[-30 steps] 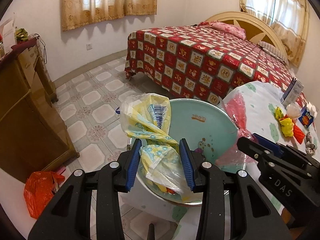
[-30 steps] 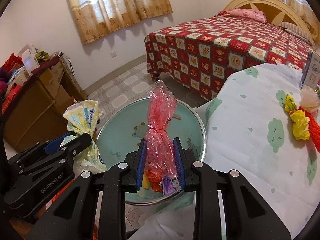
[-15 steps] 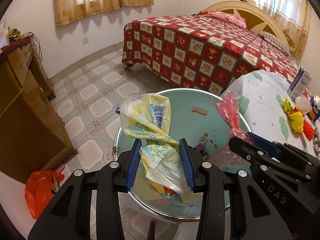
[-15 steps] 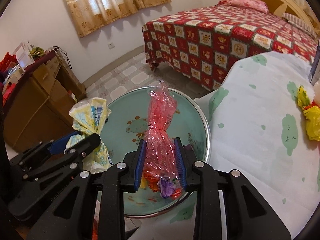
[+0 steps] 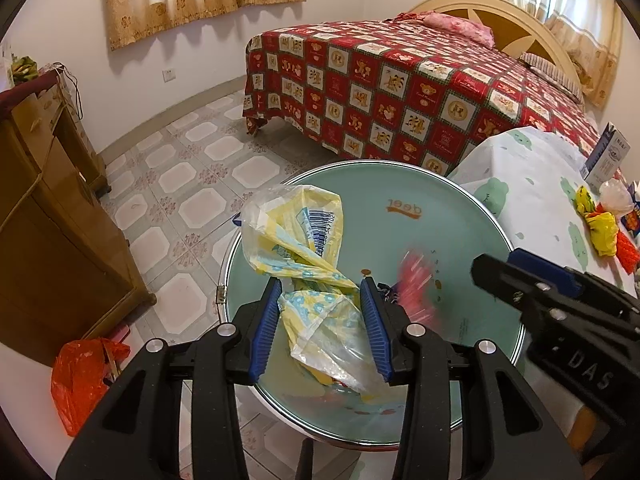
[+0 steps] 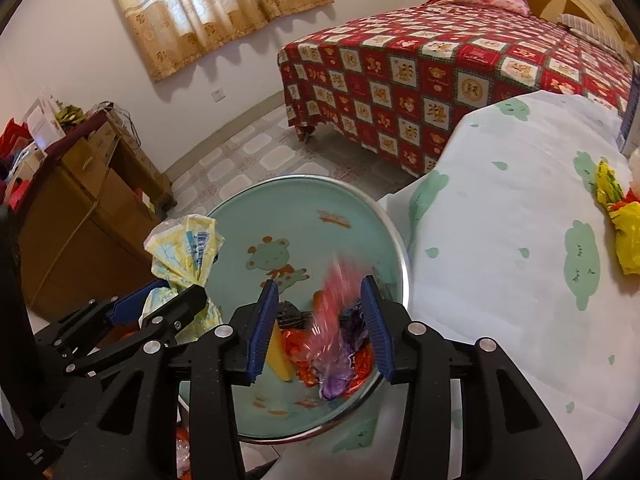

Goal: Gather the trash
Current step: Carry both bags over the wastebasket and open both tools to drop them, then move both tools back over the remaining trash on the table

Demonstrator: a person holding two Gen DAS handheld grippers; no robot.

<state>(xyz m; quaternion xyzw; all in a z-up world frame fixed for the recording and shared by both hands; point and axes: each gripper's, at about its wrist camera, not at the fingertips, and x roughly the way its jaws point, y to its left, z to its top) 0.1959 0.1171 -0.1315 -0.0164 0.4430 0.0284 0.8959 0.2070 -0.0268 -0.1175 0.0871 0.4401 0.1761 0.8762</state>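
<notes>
A teal basin (image 5: 440,208) with a metal rim stands beside the table, under both grippers. My left gripper (image 5: 320,292) is shut on the twisted neck of a yellow plastic bag (image 5: 304,240), which stands up above its blue pads. My right gripper (image 6: 320,282) hangs over the basin (image 6: 320,200) and its jaws are opening. A red plastic bag (image 6: 332,312) drops between them as a blur, touching neither pad. Below it in the basin lie yellow, red and purple wrappers (image 6: 348,356).
On the right a table under a white cloth with green prints (image 6: 500,240) holds more yellow and red wrappers (image 6: 624,236) and a carton (image 5: 608,156). A bed (image 5: 400,92) stands behind the basin. A wooden cabinet (image 5: 52,216) and an orange bag (image 5: 80,380) are at the left.
Both grippers have sunk toward the basin. The right jaws have spread and let go of the red bag, which now falls. The yellow bag stays in the left gripper.
</notes>
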